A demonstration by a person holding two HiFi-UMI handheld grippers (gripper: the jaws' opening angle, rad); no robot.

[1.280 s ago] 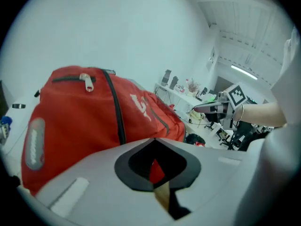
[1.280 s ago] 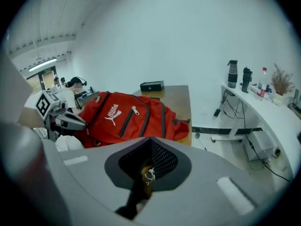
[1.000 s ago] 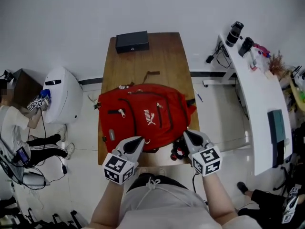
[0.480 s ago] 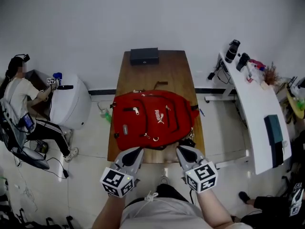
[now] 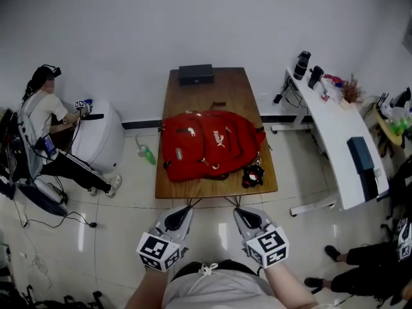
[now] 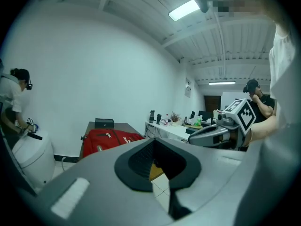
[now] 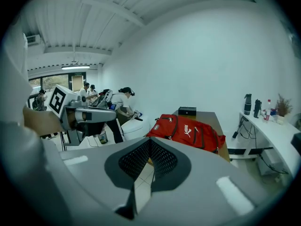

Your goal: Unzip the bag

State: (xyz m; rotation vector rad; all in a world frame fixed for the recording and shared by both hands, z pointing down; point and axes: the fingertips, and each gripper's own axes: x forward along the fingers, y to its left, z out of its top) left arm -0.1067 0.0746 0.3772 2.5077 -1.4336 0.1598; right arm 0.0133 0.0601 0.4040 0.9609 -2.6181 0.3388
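Jaws together on left gripper (image 5: 187, 208), right gripper (image 5: 237, 209); red bag (image 5: 209, 145) closed.

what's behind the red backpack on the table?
A black box sits at the far end of the wooden table, apart from the red backpack. A small dark item lies between them, too small to identify. The tabletop under the backpack is covered.
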